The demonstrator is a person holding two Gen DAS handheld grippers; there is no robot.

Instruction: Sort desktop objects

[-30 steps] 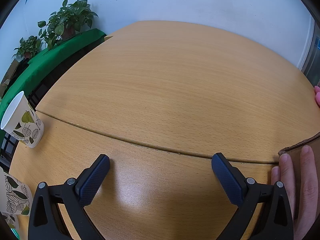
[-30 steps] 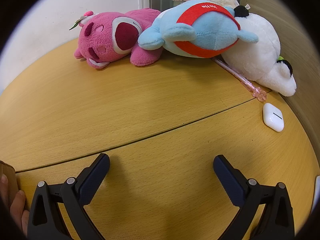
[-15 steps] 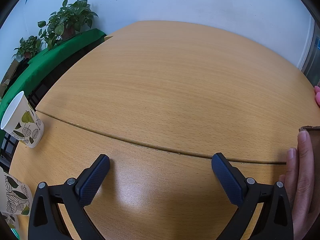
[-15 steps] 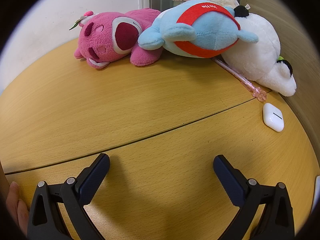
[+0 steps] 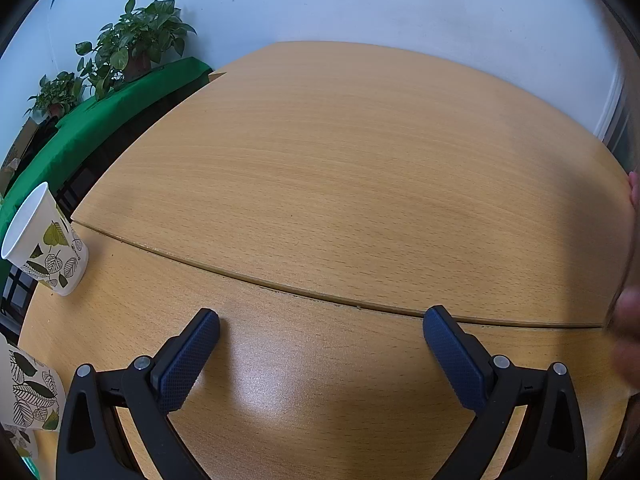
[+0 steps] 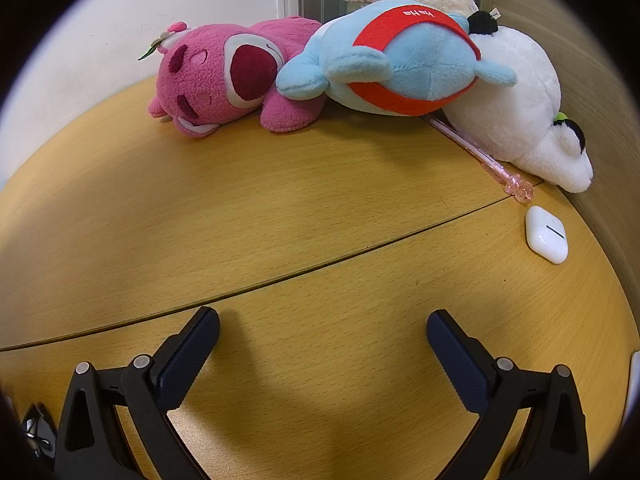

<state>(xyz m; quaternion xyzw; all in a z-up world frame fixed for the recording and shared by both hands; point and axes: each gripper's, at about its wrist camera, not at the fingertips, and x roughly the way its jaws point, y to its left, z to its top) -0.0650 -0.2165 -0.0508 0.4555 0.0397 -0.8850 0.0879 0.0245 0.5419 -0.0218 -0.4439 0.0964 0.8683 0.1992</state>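
Observation:
My left gripper (image 5: 322,320) stands open low over the wooden desk (image 5: 340,184), nothing between its fingers. A leaf-print paper cup (image 5: 42,240) stands at the far left, and part of a second leaf-print cup (image 5: 28,396) shows at the lower left edge. My right gripper (image 6: 322,322) is open too, over bare wood. Beyond it lie a pink plush bear (image 6: 224,76), a blue and red plush (image 6: 396,60) and a white plush (image 6: 516,108) along the back. A pink pen (image 6: 480,156) pokes out from under them, with a white earbud case (image 6: 546,234) beside it.
A blurred hand (image 5: 628,332) sits at the right edge of the left wrist view. Potted plants (image 5: 132,48) on a green-covered bench (image 5: 100,116) stand beyond the desk's left side. A seam (image 6: 280,276) crosses the desk. A wall panel (image 6: 600,92) bounds the desk at right.
The hand and the brown object it held at the right of the left view have pulled back and blurred; they have left the right view's lower left corner. Both grippers stayed still.

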